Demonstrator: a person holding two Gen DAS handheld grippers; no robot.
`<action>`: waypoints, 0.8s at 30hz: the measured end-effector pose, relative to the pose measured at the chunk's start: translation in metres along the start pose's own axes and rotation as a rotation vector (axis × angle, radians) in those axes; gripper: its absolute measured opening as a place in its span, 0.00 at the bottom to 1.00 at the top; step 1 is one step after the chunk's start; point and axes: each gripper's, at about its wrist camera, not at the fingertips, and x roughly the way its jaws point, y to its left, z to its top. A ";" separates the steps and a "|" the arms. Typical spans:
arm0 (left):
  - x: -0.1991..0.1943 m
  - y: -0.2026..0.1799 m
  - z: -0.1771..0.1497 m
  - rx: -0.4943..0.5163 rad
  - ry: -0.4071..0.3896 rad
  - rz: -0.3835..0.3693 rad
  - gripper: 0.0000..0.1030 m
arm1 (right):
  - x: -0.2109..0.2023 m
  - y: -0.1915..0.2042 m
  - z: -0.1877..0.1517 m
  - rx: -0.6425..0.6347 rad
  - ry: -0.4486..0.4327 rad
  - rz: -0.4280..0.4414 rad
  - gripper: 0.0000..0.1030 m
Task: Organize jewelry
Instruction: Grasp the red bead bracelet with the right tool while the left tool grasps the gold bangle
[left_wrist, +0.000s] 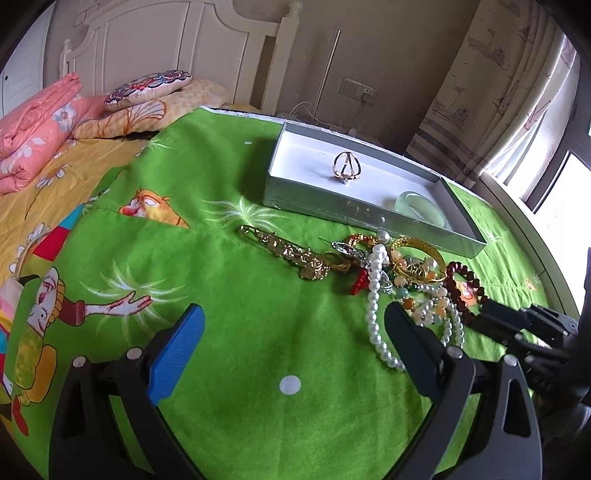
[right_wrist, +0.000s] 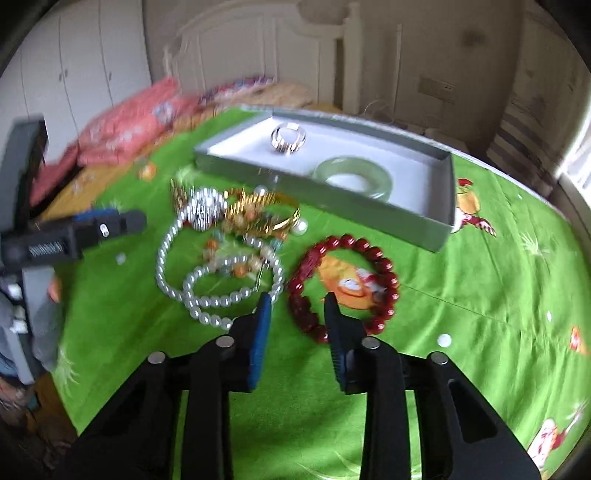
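Note:
A shallow grey box (left_wrist: 317, 206) (right_wrist: 439, 221) lies on the green bedspread. It holds a gold ring (left_wrist: 345, 167) (right_wrist: 288, 138) and a pale green jade bangle (left_wrist: 423, 208) (right_wrist: 352, 177). In front of it is a heap of jewelry: a gold hairpin (left_wrist: 284, 251), a white pearl necklace (left_wrist: 376, 295) (right_wrist: 221, 295), a gold bangle (left_wrist: 417, 254) (right_wrist: 266, 214) and a dark red bead bracelet (left_wrist: 465, 284) (right_wrist: 343, 284). My left gripper (left_wrist: 295, 325) is open and empty, just short of the heap. My right gripper (right_wrist: 297, 310) is open, its fingers straddling the near edge of the red bracelet.
Pink folded bedding (left_wrist: 33, 125) and pillows (left_wrist: 147, 88) lie at the far left by the white headboard (left_wrist: 166, 37). Curtains and a window (left_wrist: 535, 110) are on the right. The left gripper shows at the left of the right wrist view (right_wrist: 74, 236).

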 end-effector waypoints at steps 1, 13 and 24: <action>0.000 0.000 0.000 -0.002 0.000 -0.001 0.94 | 0.003 0.002 0.001 -0.009 0.011 -0.010 0.27; 0.006 0.000 0.001 -0.006 0.029 -0.015 0.95 | 0.018 -0.006 0.010 -0.011 0.030 0.065 0.15; 0.007 -0.001 0.002 0.003 0.035 -0.008 0.95 | -0.007 -0.068 -0.002 0.301 -0.133 0.351 0.15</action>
